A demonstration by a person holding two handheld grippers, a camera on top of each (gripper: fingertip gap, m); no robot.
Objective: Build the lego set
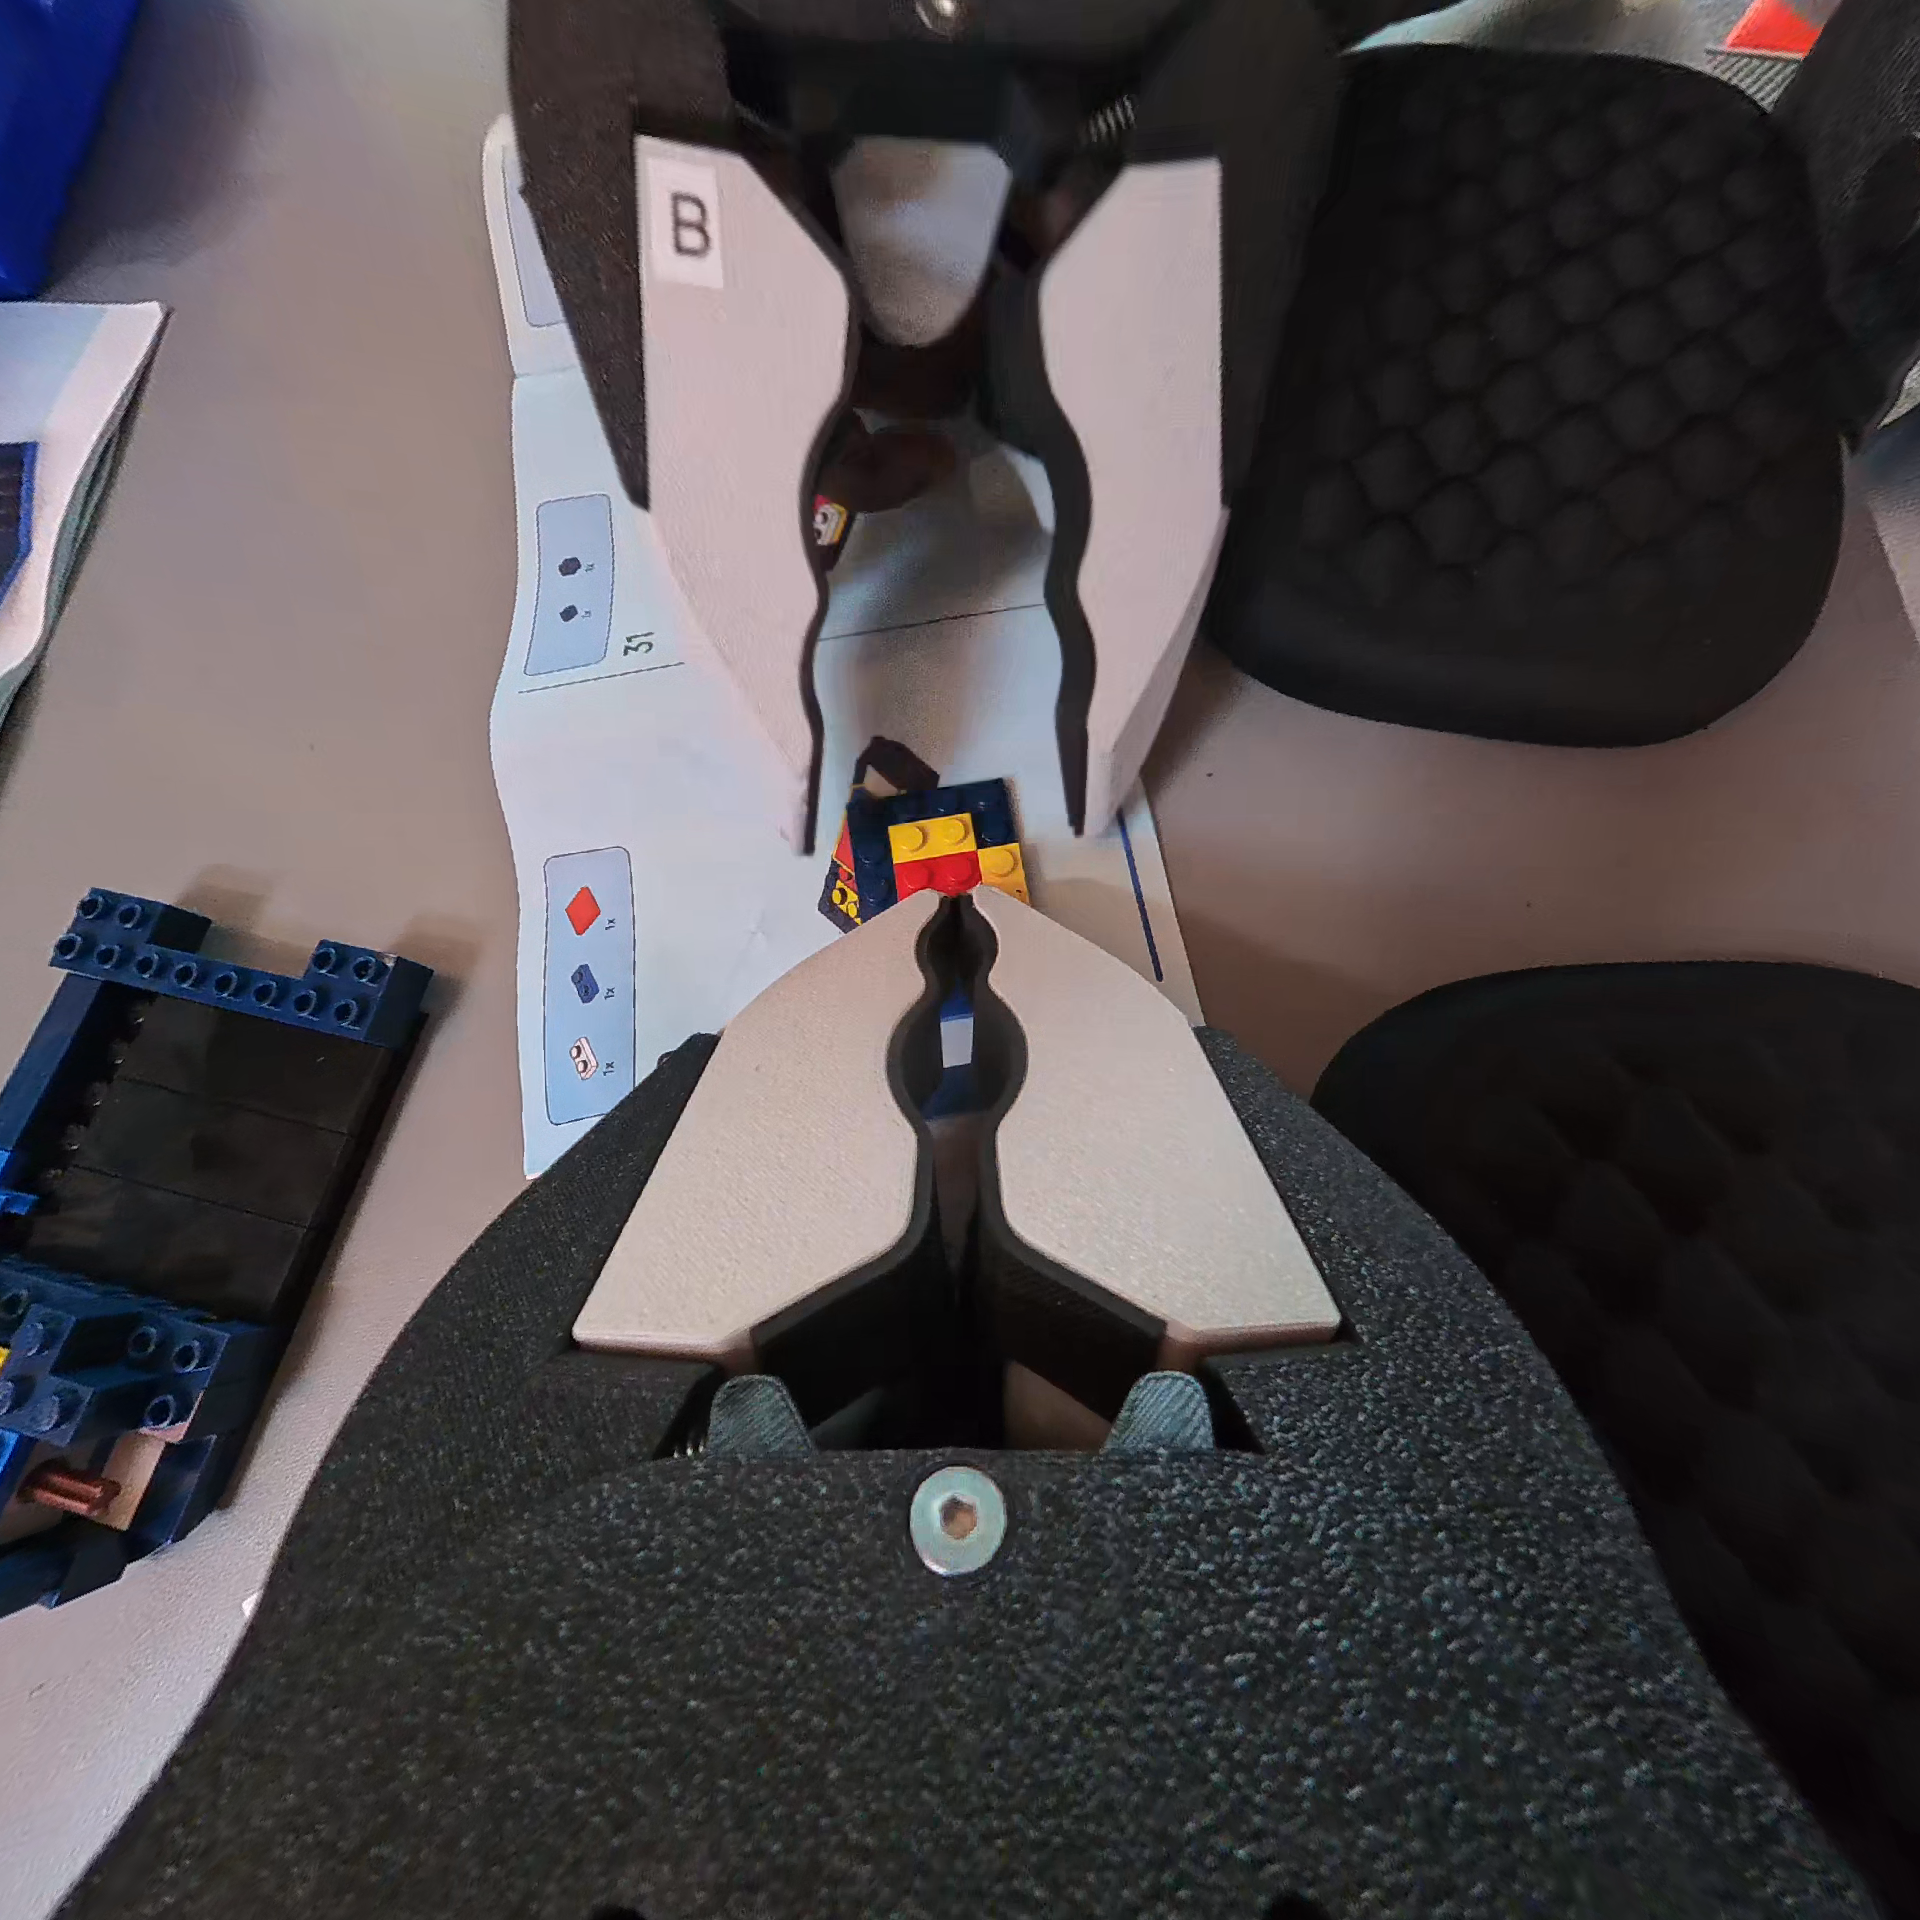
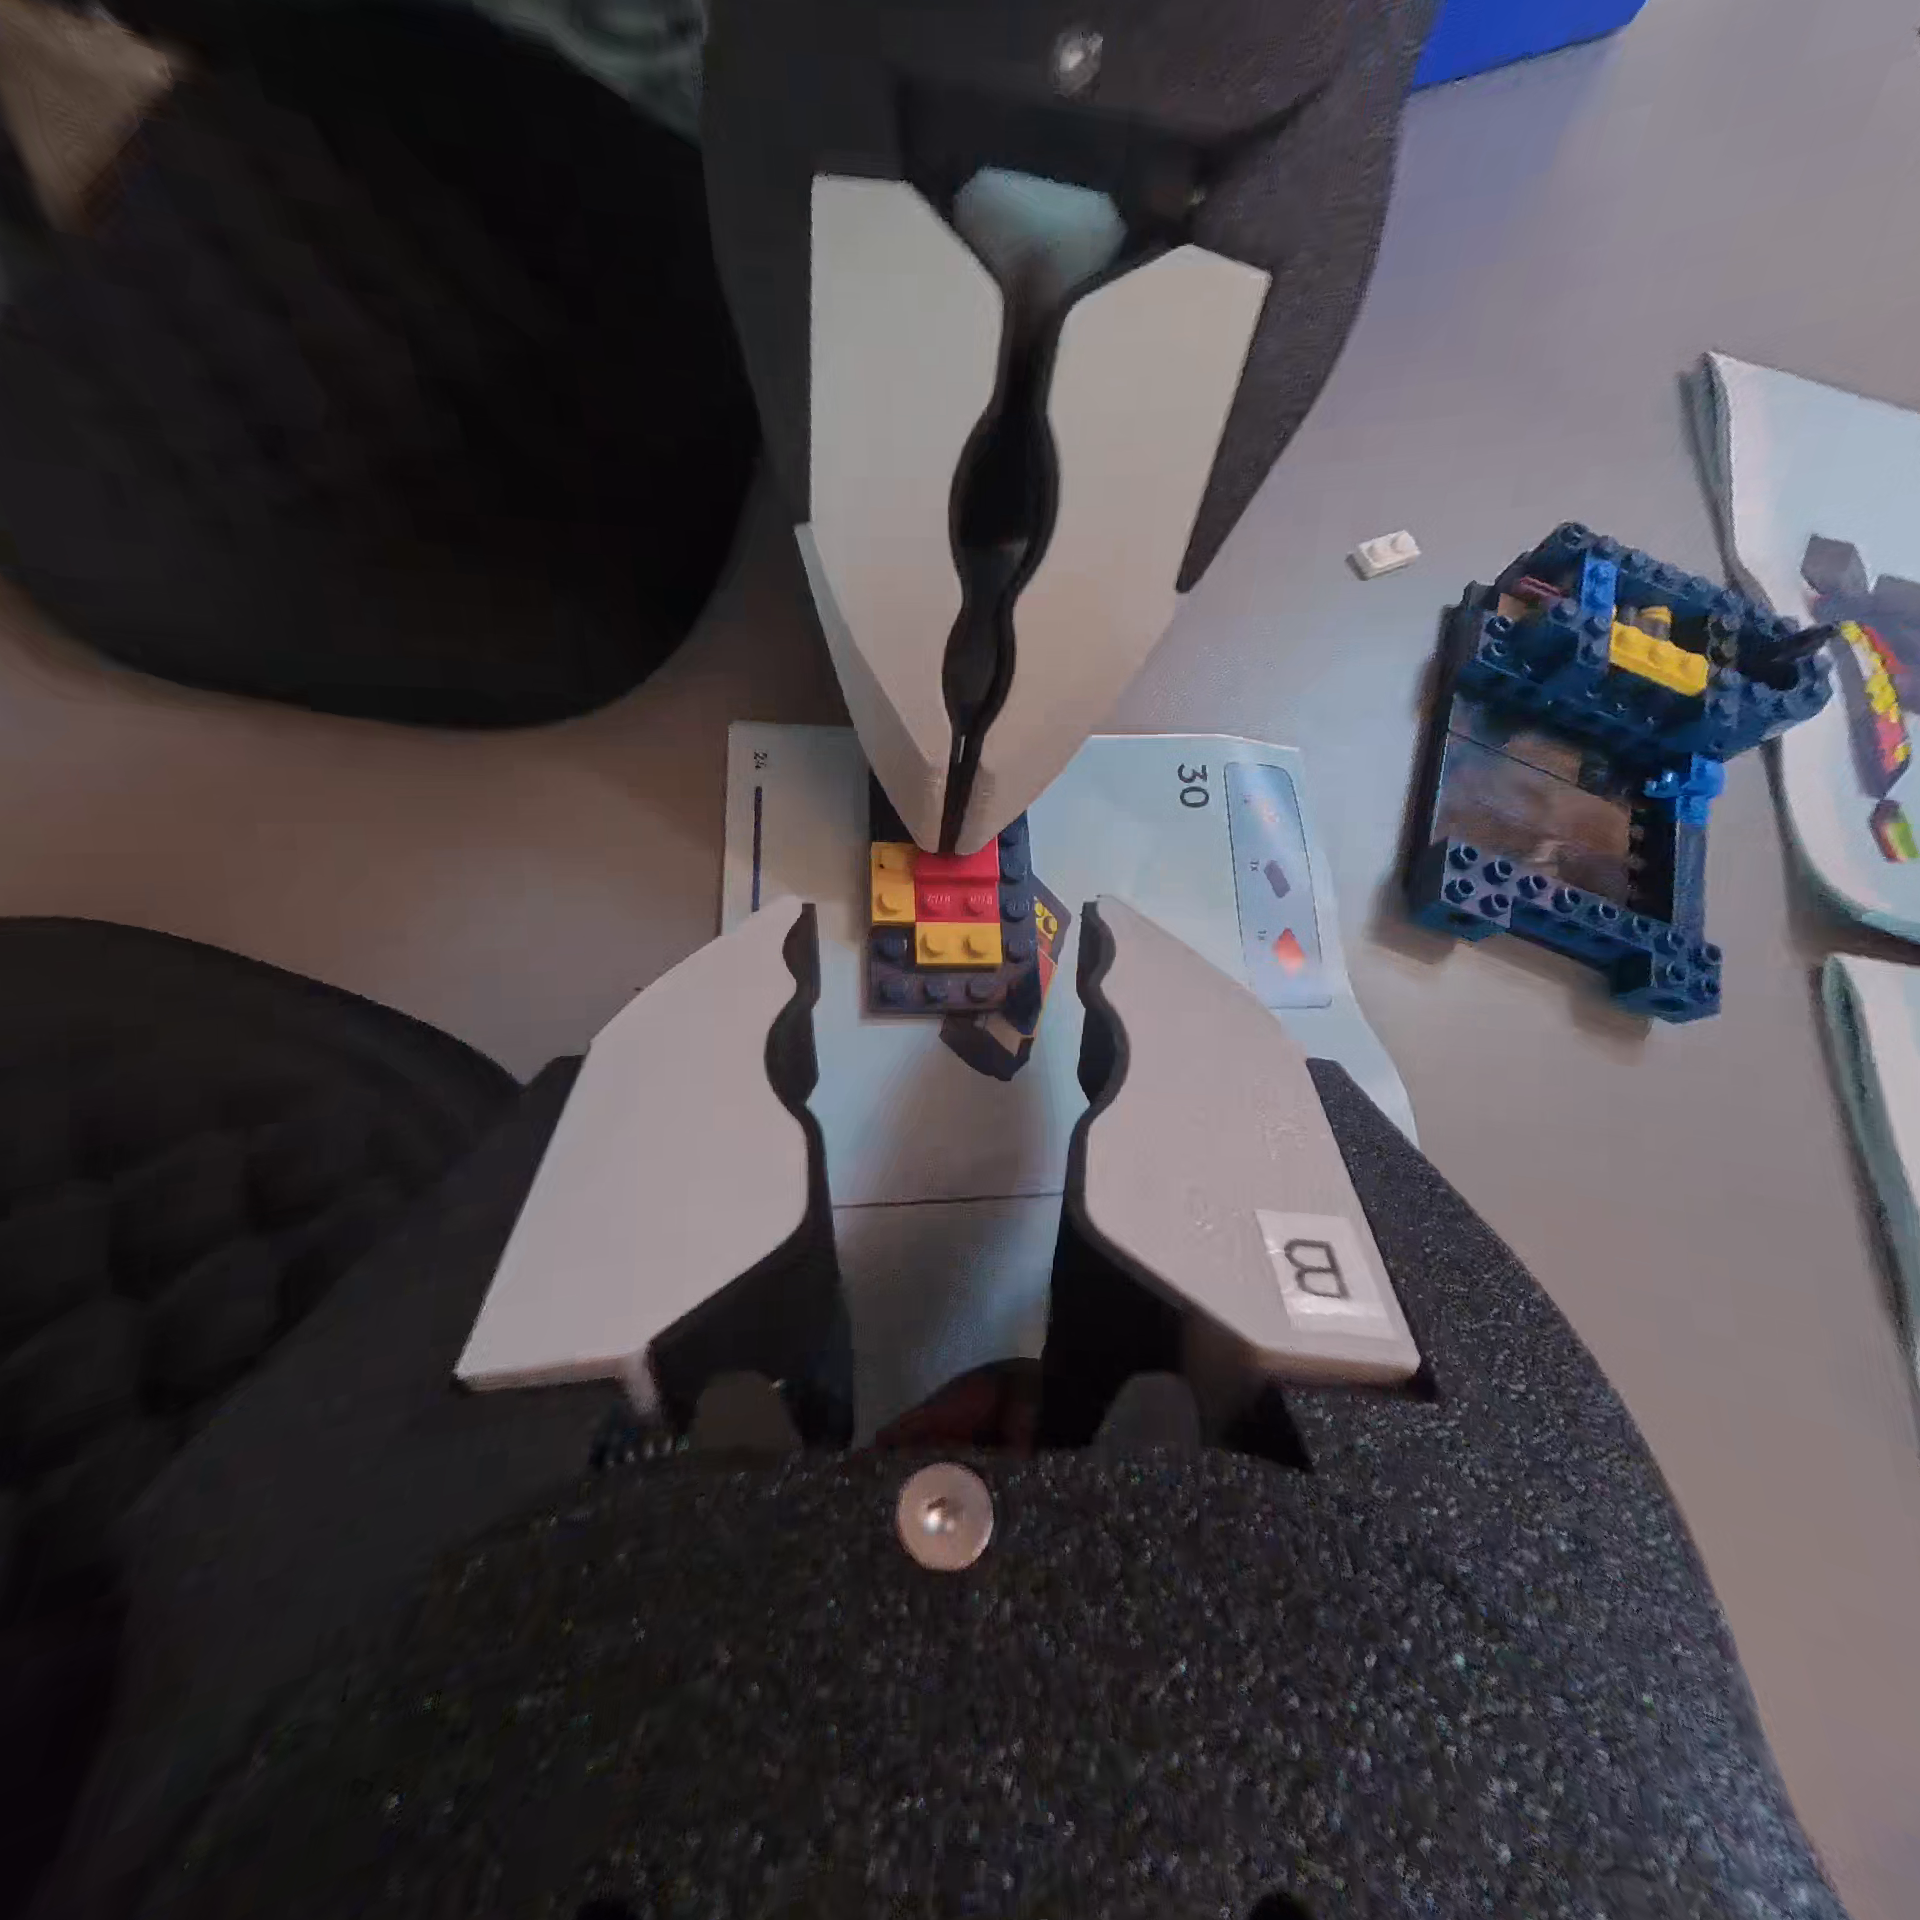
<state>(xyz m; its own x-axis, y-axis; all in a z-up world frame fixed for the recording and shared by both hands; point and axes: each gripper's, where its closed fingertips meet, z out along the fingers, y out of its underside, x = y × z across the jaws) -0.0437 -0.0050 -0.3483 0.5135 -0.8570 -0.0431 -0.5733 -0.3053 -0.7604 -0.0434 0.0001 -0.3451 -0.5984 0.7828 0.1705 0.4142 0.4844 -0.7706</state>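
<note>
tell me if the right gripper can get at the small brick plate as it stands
Probably yes: the right gripper is open with the small brick plate just ahead between its fingertips, though the shut left gripper presses on the plate's far end.

Grey tongs [image 1: 954,902], black wavy pads, silver screw.

Between the two tongs lies a small plate assembly [image 2: 940,925] of glossy, studded plastic in dark blue, yellow and red, on a smooth matt paper booklet [image 2: 1174,862]. The left gripper [image 1: 951,902] and right gripper [image 2: 940,914] have matt, finely ridged pale fingers [image 1: 821,1153] with black rubbery pads, on grainy black bodies with a shiny metal screw [image 1: 956,1520]. Beside them, a quilted black cloth cushion [image 1: 1538,395] rests on the smooth matt table [image 1: 312,623].
</note>
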